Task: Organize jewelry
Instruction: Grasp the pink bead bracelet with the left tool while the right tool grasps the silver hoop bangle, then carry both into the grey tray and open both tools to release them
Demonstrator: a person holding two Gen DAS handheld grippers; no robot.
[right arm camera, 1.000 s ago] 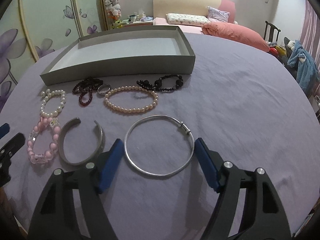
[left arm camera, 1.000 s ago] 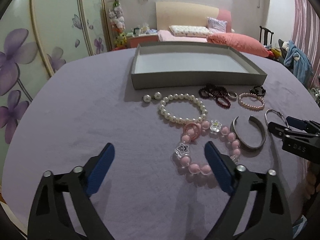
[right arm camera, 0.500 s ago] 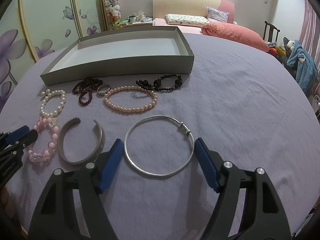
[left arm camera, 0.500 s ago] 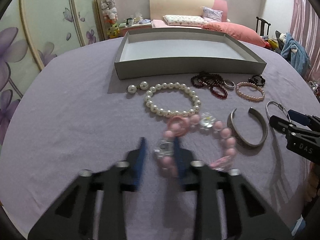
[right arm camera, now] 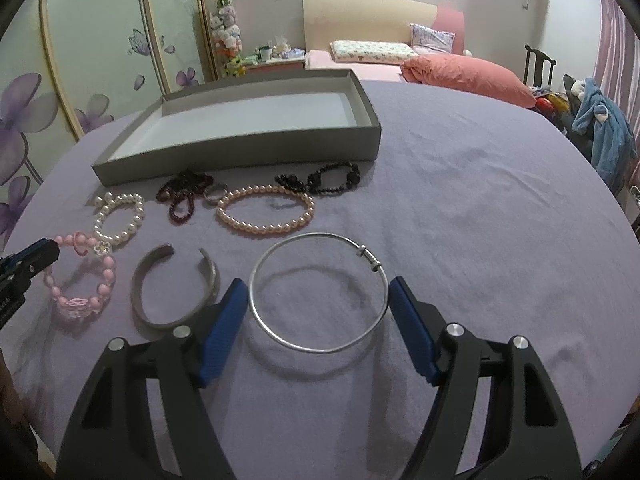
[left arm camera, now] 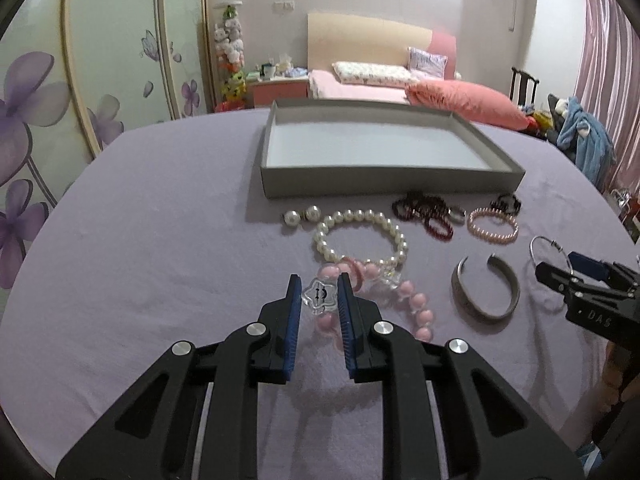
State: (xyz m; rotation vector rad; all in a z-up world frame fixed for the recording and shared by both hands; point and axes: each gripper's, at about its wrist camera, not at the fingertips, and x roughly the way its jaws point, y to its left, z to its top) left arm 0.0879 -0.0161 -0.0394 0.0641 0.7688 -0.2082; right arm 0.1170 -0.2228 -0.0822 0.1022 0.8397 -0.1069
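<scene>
1. The left hand-held gripper (left arm camera: 319, 294) is clamped on the pink bead bracelet (left arm camera: 416, 308) at its clear star charm (left arm camera: 318, 295).
2. The right hand-held gripper (right arm camera: 316, 300) is spread apart, its fingers flanking the silver bangle (right arm camera: 280, 334) on the surface (right arm camera: 480, 220).
3. The gray tray (right arm camera: 240, 152) lies beyond both.

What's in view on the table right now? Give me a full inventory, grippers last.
tray: 1, grey, far side of table, nothing inside
pink bead bracelet: 1, pink with clear star charm, near left, lifted
white pearl bracelet: 1, white, beyond the pink one
pearl earrings: 2, white, before tray
dark red bead strand: 1, maroon, before tray
ring: 1, silver, beside the strand
pink pearl bracelet: 1, peach-pink, centre
black bead bracelet: 1, black, before tray
cuff bangle: 1, grey, open
thin bangle: 1, silver, near right
left gripper: shut on the star charm
right gripper: open, straddling thin bangle
</scene>
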